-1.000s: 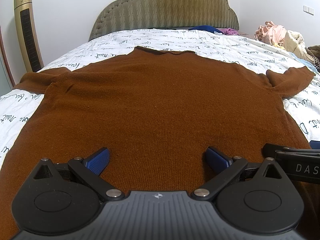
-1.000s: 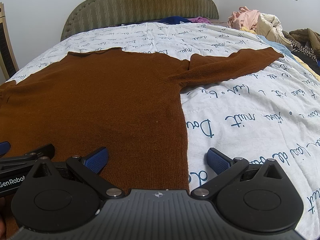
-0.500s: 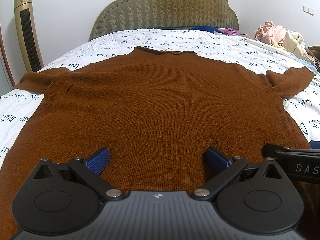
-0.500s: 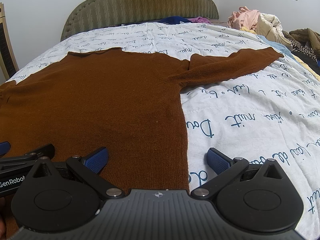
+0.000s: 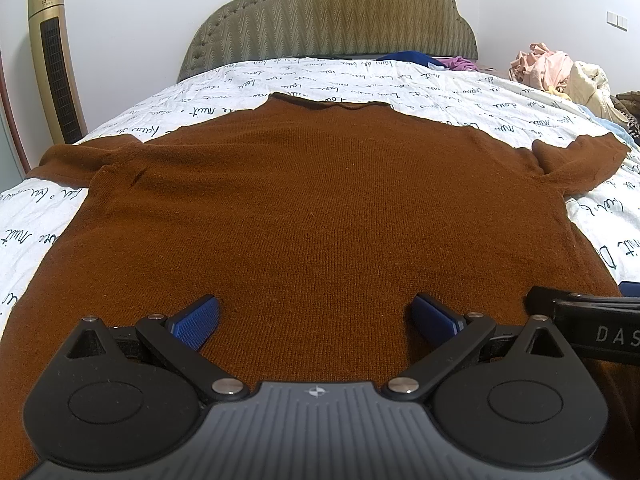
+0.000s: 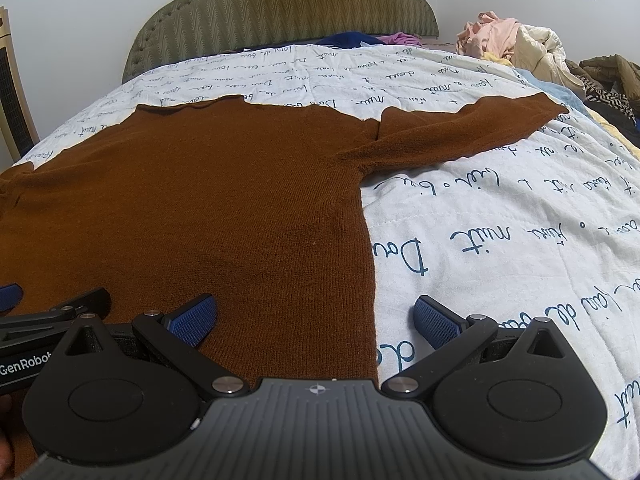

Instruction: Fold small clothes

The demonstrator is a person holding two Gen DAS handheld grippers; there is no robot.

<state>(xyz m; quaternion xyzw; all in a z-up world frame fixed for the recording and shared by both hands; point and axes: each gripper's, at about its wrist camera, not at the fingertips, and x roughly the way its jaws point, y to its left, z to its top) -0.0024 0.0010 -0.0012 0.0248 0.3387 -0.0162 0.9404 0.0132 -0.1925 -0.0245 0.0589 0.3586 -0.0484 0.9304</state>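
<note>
Brown sweater (image 5: 320,208) flat, hem beneath left claw (image 5: 316,316)

One sweater (image 5: 320,208), two hand-held grippers, one bed (image 6: 500,216)

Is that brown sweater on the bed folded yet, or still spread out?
Spread out. The brown sweater lies flat on the quilt, both sleeves stretched sideways, collar toward the headboard, no fold showing.

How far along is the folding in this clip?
Done: the brown sweater lies spread flat on the bed, sleeves out. In hand: nothing; left gripper and right gripper are open near its hem. Left: every fold.
</note>
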